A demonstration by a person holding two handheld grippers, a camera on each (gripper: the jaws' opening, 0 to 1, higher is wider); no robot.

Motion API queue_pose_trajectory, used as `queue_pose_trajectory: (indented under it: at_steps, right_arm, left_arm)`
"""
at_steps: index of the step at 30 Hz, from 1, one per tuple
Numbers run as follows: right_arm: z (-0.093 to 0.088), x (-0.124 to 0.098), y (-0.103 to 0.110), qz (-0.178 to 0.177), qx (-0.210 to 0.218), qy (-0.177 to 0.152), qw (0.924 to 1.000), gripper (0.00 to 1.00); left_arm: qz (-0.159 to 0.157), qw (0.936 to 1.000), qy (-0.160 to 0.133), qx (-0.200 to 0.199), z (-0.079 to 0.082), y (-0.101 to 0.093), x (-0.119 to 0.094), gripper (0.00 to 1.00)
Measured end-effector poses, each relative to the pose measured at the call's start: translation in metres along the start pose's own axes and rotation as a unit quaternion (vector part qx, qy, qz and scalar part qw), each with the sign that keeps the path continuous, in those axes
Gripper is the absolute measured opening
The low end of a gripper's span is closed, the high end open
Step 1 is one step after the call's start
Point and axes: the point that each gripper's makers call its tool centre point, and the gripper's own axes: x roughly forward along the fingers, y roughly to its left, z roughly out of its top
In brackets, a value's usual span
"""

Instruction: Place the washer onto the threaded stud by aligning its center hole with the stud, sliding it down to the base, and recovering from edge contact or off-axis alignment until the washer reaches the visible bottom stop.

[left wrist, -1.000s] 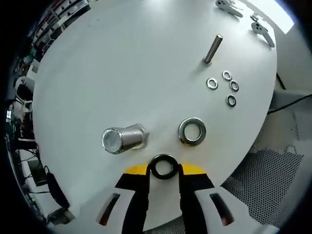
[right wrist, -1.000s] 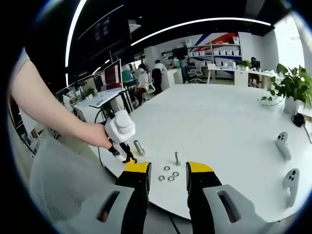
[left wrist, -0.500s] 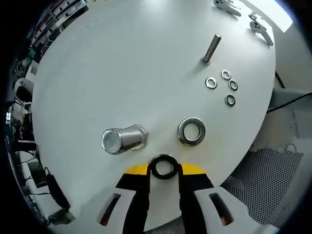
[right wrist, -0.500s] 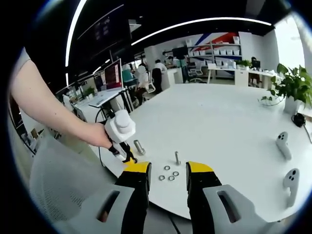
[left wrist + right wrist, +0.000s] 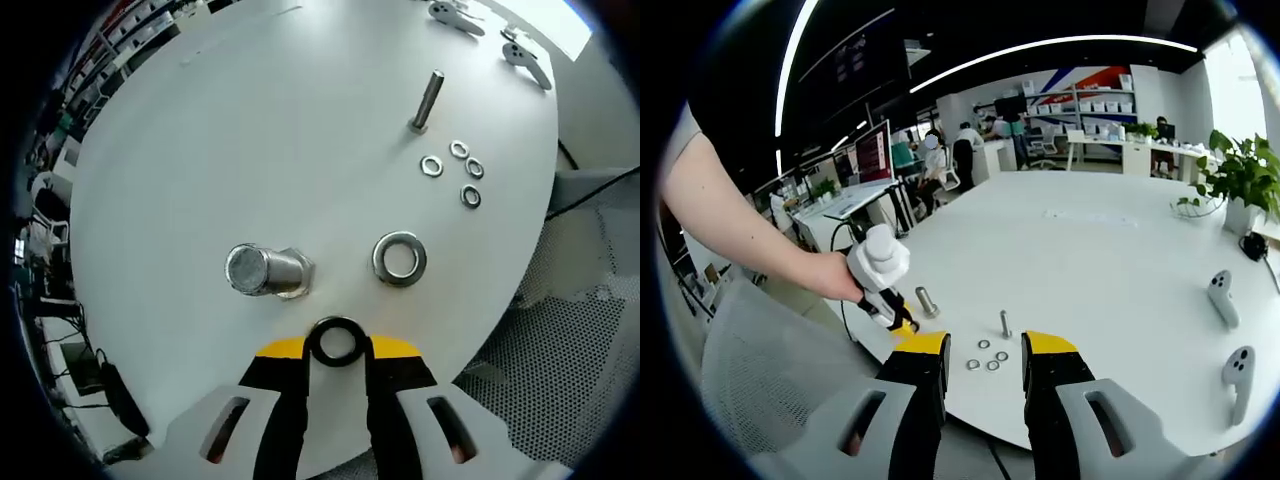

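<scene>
1. The left gripper [image 5: 337, 352] is clamped on a dark washer [image 5: 336, 340], held upright between its yellow-tipped jaws. The right gripper [image 5: 985, 352] has its jaws apart with nothing between them, hanging off the near edge of the table [image 5: 1110, 260].
2. Over the last second the left gripper view has swung: the big stud [image 5: 262, 271] now sits nearer the jaws and is seen almost end-on, its round top facing the camera. It and the loose parts keep the same layout on the table, so this is the camera moving.
3. I read that as the left gripper coming in over the big stud, closer to its axis, which is what seating the washer needs.
4. The washer is not yet on the stud; it sits just to one side of the stud's top in this view, so alignment is not finished.
5. A larger silver washer [image 5: 399, 258] lies flat beside the stud. Farther off stand a thin stud [image 5: 426, 100] and four small washers [image 5: 454, 169].
6. The right gripper view has barely shifted; there the left gripper [image 5: 883, 290] sits slightly lower, beside the big stud [image 5: 925, 301].
</scene>
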Motion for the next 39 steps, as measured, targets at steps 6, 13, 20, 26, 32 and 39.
queue_pose_trajectory:
  at_steps: [6,13,20,26,32,39]
  right_arm:
    - [0.000,0.000,-0.001,-0.001,0.001,-0.001,1.0000,0.31]
    - [0.001,0.000,0.000,0.001,0.002,-0.003,1.0000,0.31]
    - [0.001,0.000,-0.001,-0.001,0.004,-0.005,1.0000,0.31]
    - [0.002,0.000,-0.001,-0.001,0.006,-0.006,1.0000,0.31]
    - [0.002,0.000,-0.001,0.000,0.006,-0.007,1.0000,0.31]
    - [0.003,-0.001,-0.001,-0.001,0.007,-0.009,0.9999,0.31]
  left_arm:
    - [-0.009,0.9998,-0.011,-0.010,0.001,0.004,-0.011,0.19]
    - [-0.004,0.9997,-0.019,0.013,0.008,0.017,-0.028,0.19]
    - [-0.002,0.9977,-0.031,0.059,0.021,0.017,-0.045,0.19]
    - [-0.004,0.9965,-0.041,0.072,0.027,0.019,-0.057,0.19]
    - [-0.003,0.9945,-0.047,0.093,0.039,0.016,-0.071,0.19]
    - [-0.002,0.9939,-0.050,0.099,0.054,0.016,-0.066,0.19]
